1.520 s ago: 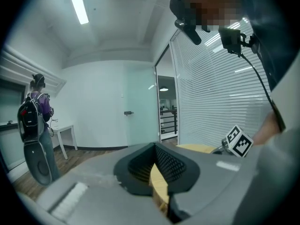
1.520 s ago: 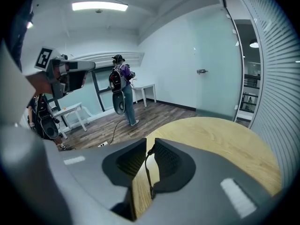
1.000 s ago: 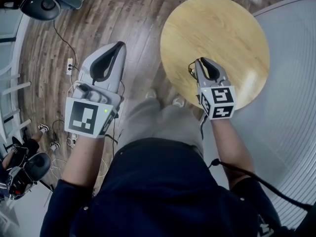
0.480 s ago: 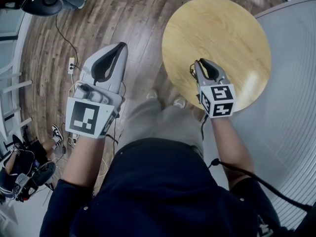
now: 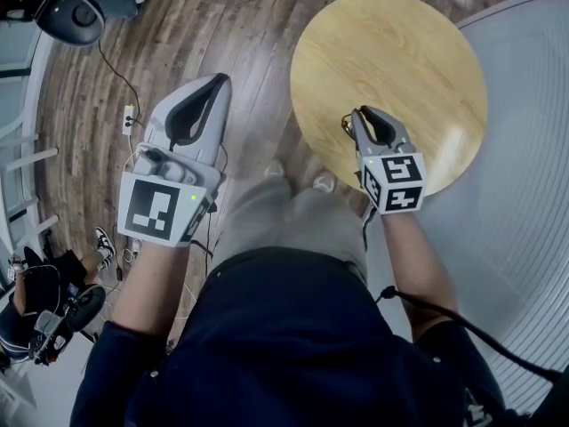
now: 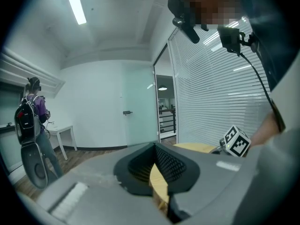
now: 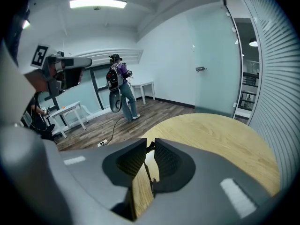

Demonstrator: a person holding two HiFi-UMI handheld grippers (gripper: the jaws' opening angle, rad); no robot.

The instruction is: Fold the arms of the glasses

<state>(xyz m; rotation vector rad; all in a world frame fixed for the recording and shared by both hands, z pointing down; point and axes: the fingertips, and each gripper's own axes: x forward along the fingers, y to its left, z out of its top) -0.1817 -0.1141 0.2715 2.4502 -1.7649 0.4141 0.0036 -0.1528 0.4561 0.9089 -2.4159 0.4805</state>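
1. Left claw (image 5: 213,84) is clenched on nothing and hangs over the floor (image 5: 240,25), left of the bench (image 5: 400,52). Same spot as a second ago.
2. Glasses (image 5: 346,125) sit at the bench's near edge, a thin dark arm pinched in the right claw. Too little shows to tell whether they are folded.
3. Right claw (image 5: 362,114) is grasping the glasses and has barely drifted.
4. Nothing really changed, so the fold looks stalled. The left claw is well apart from the glasses.

Round wooden table (image 5: 391,52) on plank floor (image 5: 222,34).
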